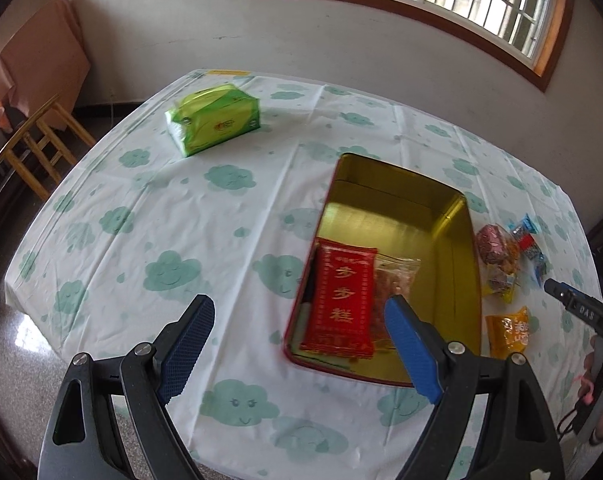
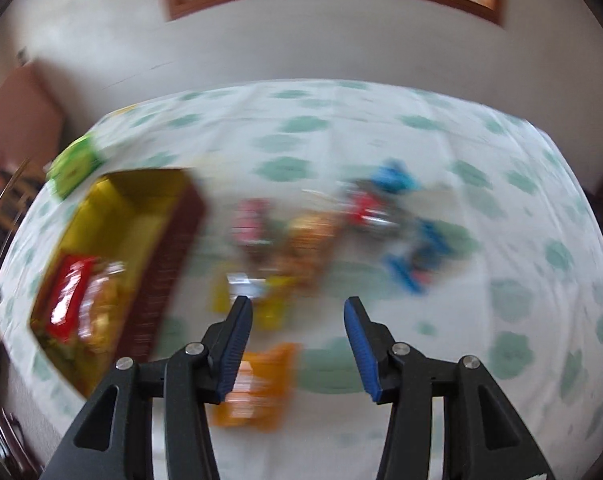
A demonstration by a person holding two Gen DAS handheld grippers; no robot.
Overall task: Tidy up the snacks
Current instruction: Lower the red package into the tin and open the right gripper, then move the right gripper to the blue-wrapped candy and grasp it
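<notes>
Plainly, red packet [image 1: 343, 304] in tin [image 1: 467, 264] reads 步步糕.

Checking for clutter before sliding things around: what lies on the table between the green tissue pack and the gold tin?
Only bare cloud-print tablecloth lies between the tissue pack and the tin, shown clearly in the left wrist view.

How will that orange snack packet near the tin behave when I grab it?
The orange snack packet looks like a soft, puffed wrapper, so it probably crumples under the pads. It seems light. Lying flat on the tablecloth, it may slide rather than lift.
</notes>
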